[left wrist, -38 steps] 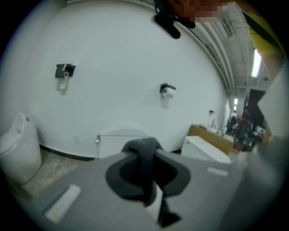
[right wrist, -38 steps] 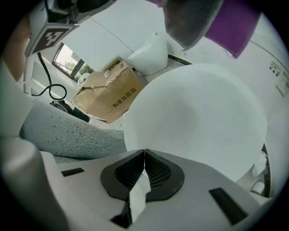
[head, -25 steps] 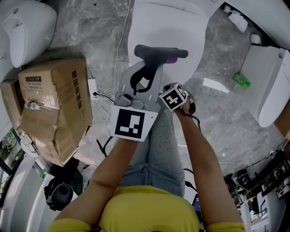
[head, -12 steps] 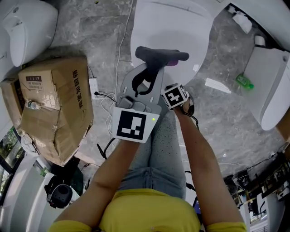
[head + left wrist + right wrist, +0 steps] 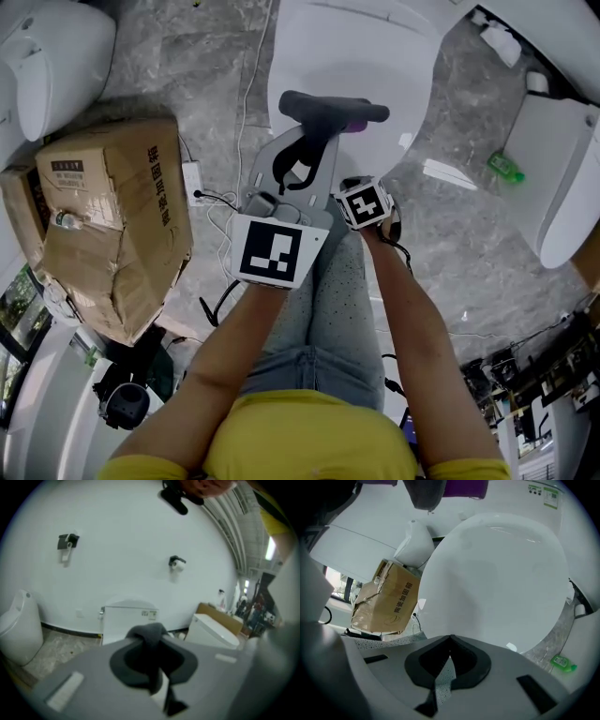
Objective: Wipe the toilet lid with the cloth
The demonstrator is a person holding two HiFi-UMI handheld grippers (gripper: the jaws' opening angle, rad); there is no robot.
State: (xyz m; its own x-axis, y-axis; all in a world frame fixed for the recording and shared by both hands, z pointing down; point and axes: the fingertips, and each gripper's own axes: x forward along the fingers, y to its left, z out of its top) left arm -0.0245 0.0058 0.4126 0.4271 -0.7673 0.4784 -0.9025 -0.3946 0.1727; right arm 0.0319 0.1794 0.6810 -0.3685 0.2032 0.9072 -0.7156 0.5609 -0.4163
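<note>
The white toilet lid [image 5: 347,47] lies shut ahead of the person's knees and fills the right gripper view [image 5: 497,573]. My left gripper [image 5: 314,120] hovers over the lid's near edge, shut on a dark grey cloth [image 5: 333,108] that spreads sideways across its tips, with a purple part underneath. In the left gripper view the cloth [image 5: 146,631] bunches between the closed jaws of the left gripper [image 5: 149,641]. My right gripper [image 5: 450,638] is shut with nothing in it. It points down at the lid's near edge, to the right of the left one, and only its marker cube [image 5: 364,202] shows from above.
A crumpled cardboard box [image 5: 112,216] stands on the grey stone floor at the left, with a power strip [image 5: 195,183] and cables beside it. Other white toilets stand at the far left [image 5: 47,66] and right [image 5: 553,178]. A green bottle [image 5: 504,167] lies on the floor at the right.
The right gripper's marker cube has rolled a little. The left gripper with the cloth has stayed over the lid's near edge, barely shifting.
</note>
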